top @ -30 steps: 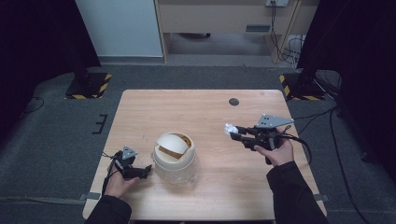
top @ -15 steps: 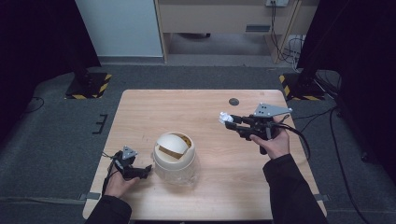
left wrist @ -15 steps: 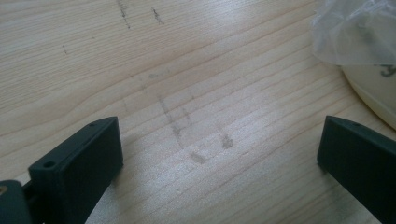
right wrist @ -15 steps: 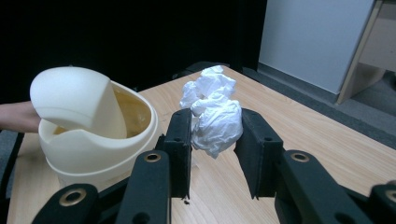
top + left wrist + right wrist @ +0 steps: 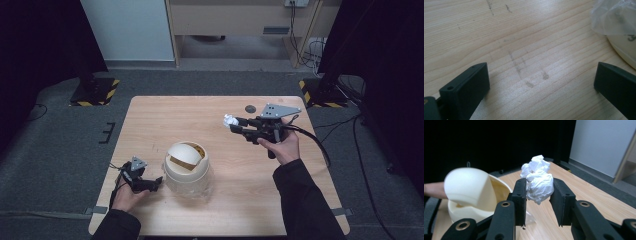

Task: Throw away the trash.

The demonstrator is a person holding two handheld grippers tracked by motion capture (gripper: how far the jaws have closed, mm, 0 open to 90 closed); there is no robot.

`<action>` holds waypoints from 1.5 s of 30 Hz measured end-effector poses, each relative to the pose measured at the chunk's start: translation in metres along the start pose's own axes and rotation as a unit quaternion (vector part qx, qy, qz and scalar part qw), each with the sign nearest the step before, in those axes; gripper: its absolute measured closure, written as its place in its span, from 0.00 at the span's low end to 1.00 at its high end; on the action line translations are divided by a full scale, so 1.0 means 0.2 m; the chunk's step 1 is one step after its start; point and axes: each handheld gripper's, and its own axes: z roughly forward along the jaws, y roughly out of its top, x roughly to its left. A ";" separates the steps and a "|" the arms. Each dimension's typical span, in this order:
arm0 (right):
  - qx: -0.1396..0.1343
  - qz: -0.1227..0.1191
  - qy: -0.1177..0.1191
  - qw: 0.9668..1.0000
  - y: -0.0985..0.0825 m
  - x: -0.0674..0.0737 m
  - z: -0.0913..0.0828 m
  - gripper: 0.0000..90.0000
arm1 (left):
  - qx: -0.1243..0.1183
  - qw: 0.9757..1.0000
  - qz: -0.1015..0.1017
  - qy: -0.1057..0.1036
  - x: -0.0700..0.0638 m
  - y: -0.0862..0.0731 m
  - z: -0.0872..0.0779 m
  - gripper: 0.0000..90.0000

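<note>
The right claw [image 5: 538, 195] pinches a crumpled paper wad [image 5: 537, 180] mid-body, aloft short of the bin [image 5: 186, 167] ahead; light, soft and crushable, it needs only gentle squeeze, while the left claw [image 5: 541, 85] gapes empty beside the bin.

Pale, matt wood grain, scuffed with dark marks, is seen on the table [image 5: 529, 50]. Crumpled white paper [image 5: 537, 178] is pinched by matt black plastic jaws. A smooth cream plastic bin [image 5: 186, 167] is lined with clear film.
</note>
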 end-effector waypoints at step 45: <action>0.014 0.015 0.083 0.996 -0.08 0.12 0.32 0.74 | 0.000 1.000 0.000 0.000 0.00 0.00 0.00 0.00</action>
